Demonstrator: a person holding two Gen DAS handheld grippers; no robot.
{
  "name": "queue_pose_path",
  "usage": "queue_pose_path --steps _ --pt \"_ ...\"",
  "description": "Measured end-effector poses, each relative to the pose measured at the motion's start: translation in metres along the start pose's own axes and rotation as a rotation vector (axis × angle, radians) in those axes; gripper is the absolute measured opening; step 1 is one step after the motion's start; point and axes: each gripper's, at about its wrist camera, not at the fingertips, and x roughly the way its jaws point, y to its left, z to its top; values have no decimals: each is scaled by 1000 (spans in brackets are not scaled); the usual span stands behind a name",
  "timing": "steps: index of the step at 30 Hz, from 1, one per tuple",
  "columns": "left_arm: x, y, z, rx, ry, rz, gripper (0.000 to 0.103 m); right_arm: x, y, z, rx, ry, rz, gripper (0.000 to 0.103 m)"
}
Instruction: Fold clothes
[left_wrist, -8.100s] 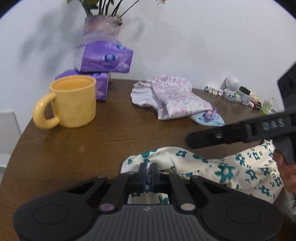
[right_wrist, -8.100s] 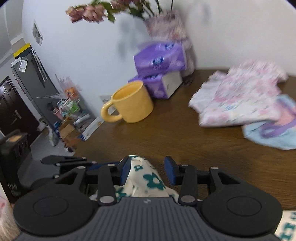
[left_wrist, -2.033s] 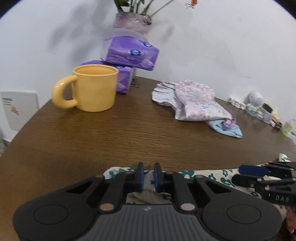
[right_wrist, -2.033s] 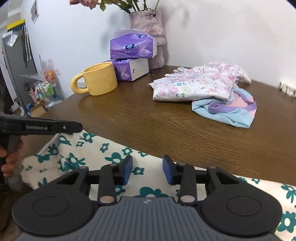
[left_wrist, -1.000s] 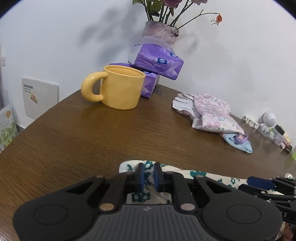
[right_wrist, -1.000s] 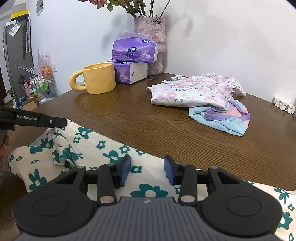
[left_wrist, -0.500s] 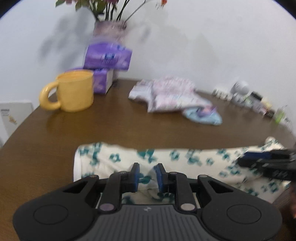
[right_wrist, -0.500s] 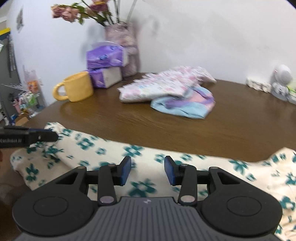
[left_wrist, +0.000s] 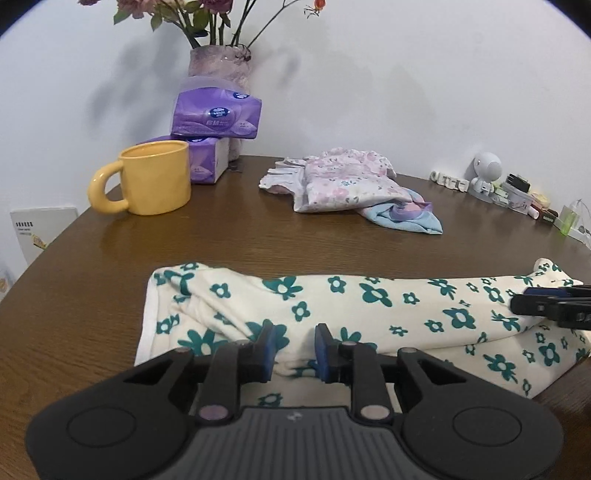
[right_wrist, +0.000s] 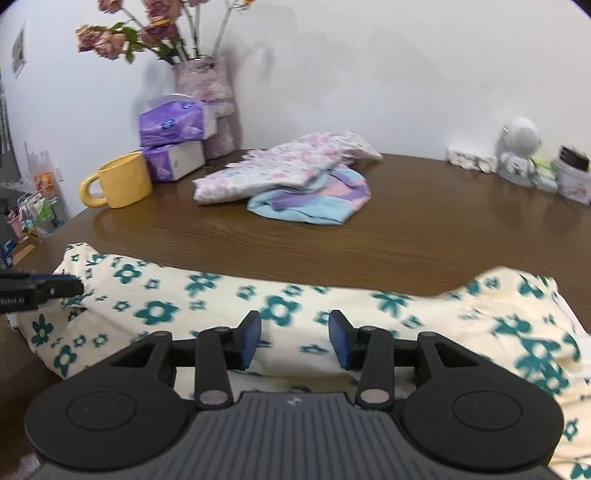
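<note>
Left wrist view: the garment (left_wrist: 369, 310) is lying along the table's (left_wrist: 258, 240) near edge — both grippers (left_wrist: 294, 349) (right_wrist: 294, 339) are hovering over it, released.

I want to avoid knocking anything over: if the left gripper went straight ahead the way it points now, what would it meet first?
Most likely the green-flowered garment, lying right ahead of the open left gripper. If it passed above the cloth, bare table follows; the folded pink clothes sit further on, slightly right. Depth is uncertain.
</note>
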Motion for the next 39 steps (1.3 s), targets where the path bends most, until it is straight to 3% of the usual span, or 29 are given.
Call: queue_pose_path --steps 6,13,24,32,39 --pt "-1 -10 -6 45 -22 46 21 -12 -16 -8 8 -12 5 38" --pt "-1 0 -7 -29 -30 21 22 -22 -33 -16 23 -21 9 34" --pt "0 -4 -6 -29 -29 50 22 -37 -52 -20 12 -30 57 28" --pt "1 -6 -7 -20 -28 66 22 -37 -42 -23 -25 -38 10 28" --pt "2 -9 -6 -2 -25 82 22 -36 -48 -22 16 -37 29 28"
